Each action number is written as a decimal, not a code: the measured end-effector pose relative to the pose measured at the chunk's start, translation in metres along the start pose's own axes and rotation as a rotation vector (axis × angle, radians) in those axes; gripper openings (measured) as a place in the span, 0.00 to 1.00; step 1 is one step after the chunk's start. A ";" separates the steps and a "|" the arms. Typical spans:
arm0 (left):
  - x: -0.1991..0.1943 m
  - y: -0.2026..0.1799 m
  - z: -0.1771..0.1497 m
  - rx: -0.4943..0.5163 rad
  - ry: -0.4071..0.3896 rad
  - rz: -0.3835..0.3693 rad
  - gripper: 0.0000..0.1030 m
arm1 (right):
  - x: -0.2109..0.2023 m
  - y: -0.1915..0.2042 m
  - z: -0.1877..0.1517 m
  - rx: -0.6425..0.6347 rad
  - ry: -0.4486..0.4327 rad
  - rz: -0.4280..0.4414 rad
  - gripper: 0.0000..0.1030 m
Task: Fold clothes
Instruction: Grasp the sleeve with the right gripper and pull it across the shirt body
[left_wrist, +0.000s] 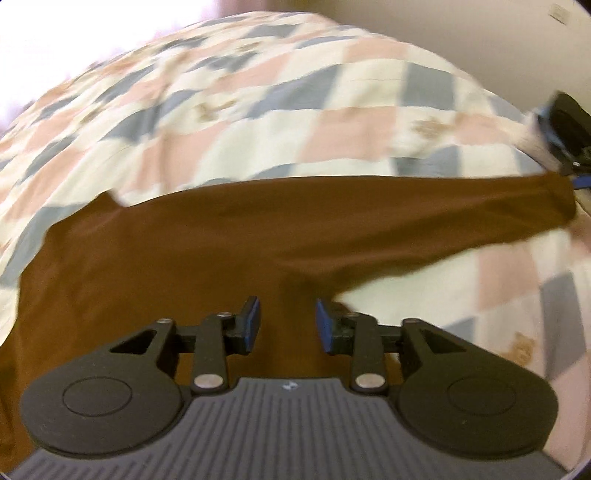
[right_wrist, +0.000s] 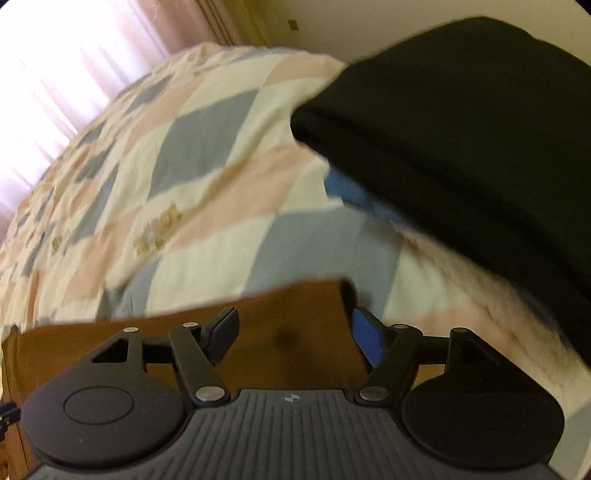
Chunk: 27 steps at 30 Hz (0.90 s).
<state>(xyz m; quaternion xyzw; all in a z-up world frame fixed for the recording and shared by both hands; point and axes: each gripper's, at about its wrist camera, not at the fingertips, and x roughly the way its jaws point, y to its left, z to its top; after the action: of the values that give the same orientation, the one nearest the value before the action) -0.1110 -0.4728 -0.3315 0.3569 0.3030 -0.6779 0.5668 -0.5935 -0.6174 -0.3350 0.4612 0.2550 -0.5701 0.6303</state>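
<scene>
Brown garment (left_wrist: 184, 251) on quilt (left_wrist: 258, 110); left gripper (left_wrist: 286, 325) and right gripper (right_wrist: 291, 332) spread, gripping nothing; risk: sleeve slipping, fold skewing.

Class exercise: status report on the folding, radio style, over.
Left hand-held gripper open over brown garment. Right hand-held gripper open at sleeve end. Dark folded pile close right, not blocking.
</scene>
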 end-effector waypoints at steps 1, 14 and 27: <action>0.005 -0.007 0.001 0.001 0.000 -0.011 0.34 | 0.002 -0.002 -0.006 0.005 0.017 0.000 0.67; 0.058 -0.034 0.006 -0.127 0.067 0.034 0.16 | 0.019 -0.006 0.008 -0.068 -0.063 -0.167 0.03; -0.091 0.025 -0.114 -0.591 -0.038 0.140 0.27 | 0.002 0.159 -0.107 -0.323 0.133 0.110 0.43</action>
<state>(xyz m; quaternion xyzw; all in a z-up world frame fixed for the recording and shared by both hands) -0.0611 -0.3340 -0.3199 0.1837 0.4511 -0.5263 0.6970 -0.4197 -0.5366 -0.3384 0.4041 0.3589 -0.4546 0.7080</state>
